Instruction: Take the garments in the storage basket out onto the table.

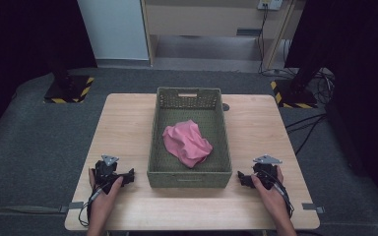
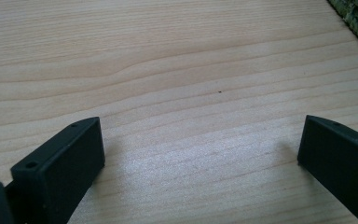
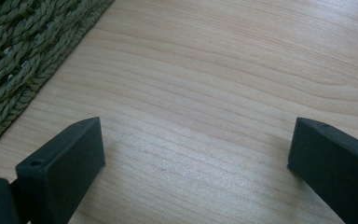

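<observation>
Pink cloth point(image 1: 187, 142) crumpled in green woven basket point(image 1: 189, 177).
Left gripper point(image 1: 128, 176) and right gripper point(image 1: 243, 179) rest gaping, empty, flanking it on the wooden surface point(image 1: 256, 128).

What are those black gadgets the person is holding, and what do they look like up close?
They are hand-held grippers. The left gripper and right gripper are matte black, each topped by a grey three-cornered plate, with a black cable trailing back along the forearm. Up close, each has two blocky black jaws with small screw holes. The forearms look bare, no sleeves.

Overhead view; claw cameras near table point(image 1: 256, 132)
</observation>
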### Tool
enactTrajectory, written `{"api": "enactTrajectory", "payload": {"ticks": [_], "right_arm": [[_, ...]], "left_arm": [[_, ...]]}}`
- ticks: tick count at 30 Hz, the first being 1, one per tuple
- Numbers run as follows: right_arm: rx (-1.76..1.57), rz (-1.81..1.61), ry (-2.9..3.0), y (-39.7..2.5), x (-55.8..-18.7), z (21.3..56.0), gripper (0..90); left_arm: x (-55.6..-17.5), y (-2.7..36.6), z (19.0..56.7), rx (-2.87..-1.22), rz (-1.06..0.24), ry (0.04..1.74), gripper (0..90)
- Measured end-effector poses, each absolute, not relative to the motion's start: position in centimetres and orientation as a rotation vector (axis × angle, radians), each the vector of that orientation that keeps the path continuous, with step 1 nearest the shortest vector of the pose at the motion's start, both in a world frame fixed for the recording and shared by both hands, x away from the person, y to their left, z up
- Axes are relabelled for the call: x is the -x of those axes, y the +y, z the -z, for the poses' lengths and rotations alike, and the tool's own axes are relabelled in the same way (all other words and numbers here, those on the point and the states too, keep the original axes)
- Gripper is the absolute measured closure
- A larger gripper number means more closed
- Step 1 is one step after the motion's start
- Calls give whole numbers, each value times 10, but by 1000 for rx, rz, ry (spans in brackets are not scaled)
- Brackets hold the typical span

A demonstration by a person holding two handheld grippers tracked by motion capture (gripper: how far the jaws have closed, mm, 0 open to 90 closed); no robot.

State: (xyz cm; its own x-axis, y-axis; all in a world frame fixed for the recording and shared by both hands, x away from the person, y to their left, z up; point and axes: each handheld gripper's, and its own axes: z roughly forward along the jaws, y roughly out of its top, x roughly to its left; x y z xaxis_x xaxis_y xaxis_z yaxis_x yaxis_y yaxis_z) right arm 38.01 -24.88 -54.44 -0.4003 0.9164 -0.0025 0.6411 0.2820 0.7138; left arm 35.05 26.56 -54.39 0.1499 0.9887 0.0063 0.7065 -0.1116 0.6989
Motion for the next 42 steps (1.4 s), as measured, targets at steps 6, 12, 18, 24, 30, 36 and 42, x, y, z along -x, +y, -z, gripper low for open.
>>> {"api": "enactTrajectory", "payload": {"ticks": [6, 12, 18, 24, 30, 36, 42], "right_arm": [[-1402, -896, 2143, -249, -380, 544, 34], [-1405, -895, 2140, -249, -380, 544, 35], [-1406, -895, 2139, -248, -380, 544, 35], [-1407, -894, 2138, -248, -380, 544, 35], [-1410, -894, 2136, -248, -380, 544, 35], [-1411, -892, 2136, -248, -380, 544, 35], [-1414, -892, 2137, -249, -378, 544, 35]], "left_arm": [[-350, 266, 544, -1880, -664, 1614, 0], [-350, 266, 544, -1880, -664, 1614, 0], [-350, 266, 544, -1880, -664, 1614, 0], [-350, 266, 544, -1880, -664, 1614, 0], [-350, 266, 544, -1880, -664, 1614, 0], [-350, 266, 544, -1880, -664, 1614, 0], [-351, 266, 544, -1881, -664, 1614, 0]]}}
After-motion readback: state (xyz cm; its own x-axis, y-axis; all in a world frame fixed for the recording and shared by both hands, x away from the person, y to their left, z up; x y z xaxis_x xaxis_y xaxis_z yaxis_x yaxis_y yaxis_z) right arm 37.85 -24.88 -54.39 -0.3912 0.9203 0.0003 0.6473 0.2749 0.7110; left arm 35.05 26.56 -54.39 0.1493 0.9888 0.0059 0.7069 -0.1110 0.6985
